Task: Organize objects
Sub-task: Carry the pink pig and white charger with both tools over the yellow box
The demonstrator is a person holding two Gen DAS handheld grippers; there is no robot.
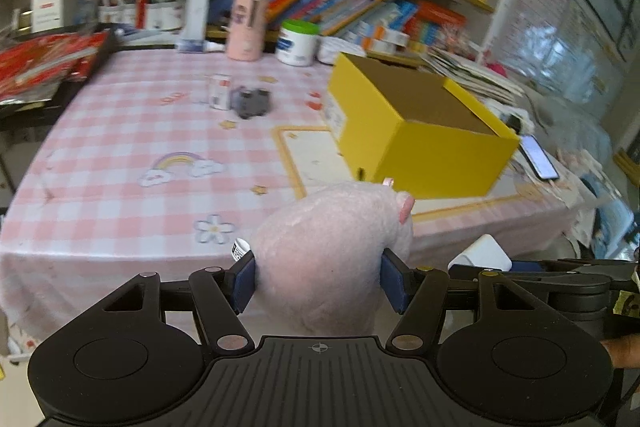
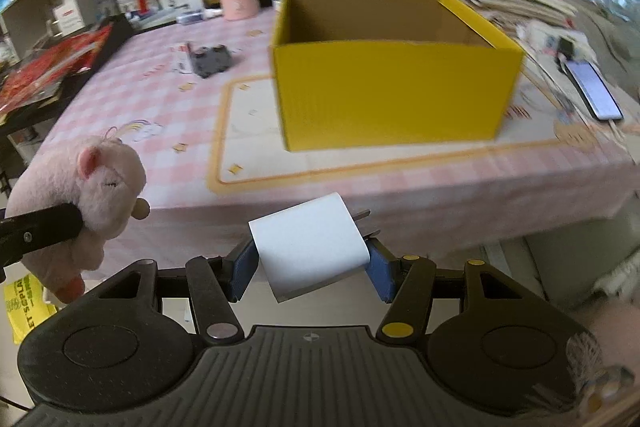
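Observation:
My left gripper [image 1: 318, 281] is shut on a pink plush pig [image 1: 332, 259], held in the air off the table's near edge; the same pig [image 2: 92, 195] shows at the left of the right wrist view. My right gripper [image 2: 310, 273] is shut on a white plug charger [image 2: 310, 251], its prongs pointing right. An open yellow cardboard box [image 2: 392, 91] stands on the pink checked tablecloth [image 2: 168, 99] ahead of both grippers; the yellow box [image 1: 420, 131] looks empty. A small white box [image 1: 219, 91] and a dark grey block [image 1: 250, 102] lie further back on the table.
A pink canister [image 1: 246, 25] and a green-lidded white jar [image 1: 298, 43] stand at the table's back edge, under crowded bookshelves. Red packets [image 1: 44, 63] lie on a black stand at the left. A phone [image 2: 594, 91] rests right of the box, beside stacked papers.

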